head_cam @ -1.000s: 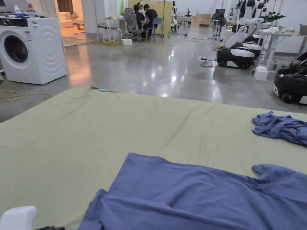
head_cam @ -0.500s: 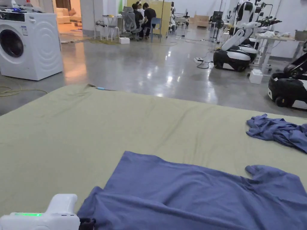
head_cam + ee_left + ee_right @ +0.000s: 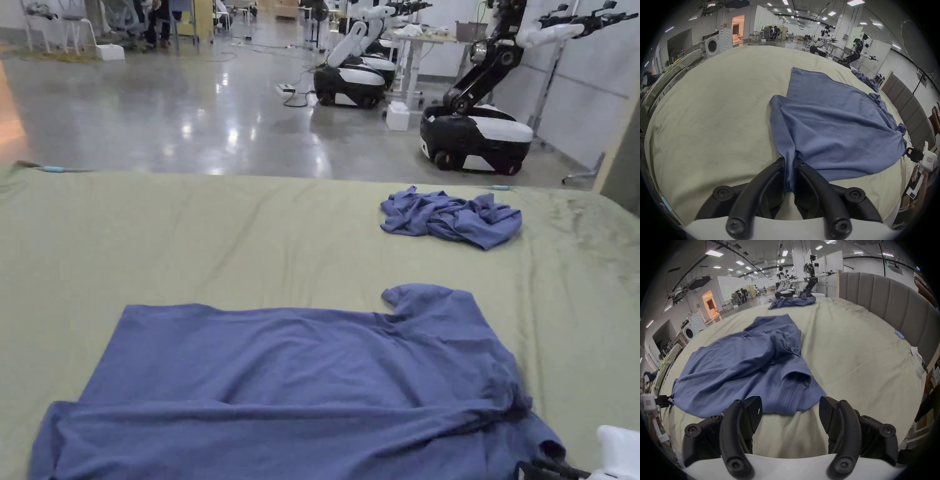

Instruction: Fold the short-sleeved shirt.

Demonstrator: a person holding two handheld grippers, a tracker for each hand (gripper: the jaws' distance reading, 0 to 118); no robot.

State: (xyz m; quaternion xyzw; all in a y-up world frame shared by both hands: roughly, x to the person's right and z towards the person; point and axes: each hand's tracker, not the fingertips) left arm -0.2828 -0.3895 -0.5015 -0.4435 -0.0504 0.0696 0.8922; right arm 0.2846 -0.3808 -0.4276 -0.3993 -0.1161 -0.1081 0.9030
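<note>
Blue cotton is bunched between the jaws of the left gripper (image 3: 790, 162), both of them pressing on a corner of the shirt's hem, so the cloth runs up from the bed into the pinch. The right gripper (image 3: 790, 404) hangs with its jaws spread wide and nothing between them, just short of the sleeve end of the shirt (image 3: 743, 366), low over the sheet; in the head view its black tips poke in at the bottom right corner (image 3: 550, 470).

The short-sleeved shirt (image 3: 300, 387) lies spread across the near part of the bed, rumpled, with a long fold running across its near half and one sleeve sticking up toward the far side. Under it is a pale green sheet (image 3: 219, 250), creased in places.

Well apart from the shirt, toward the far edge of the bed, sits a crumpled heap of blue clothing (image 3: 450, 217). A padded grey headboard (image 3: 893, 305) stands along one side. Past the bed the polished floor (image 3: 187, 119) carries a few parked black-and-white robots (image 3: 478, 134), and a washing machine (image 3: 718, 43) stands off to the side.
</note>
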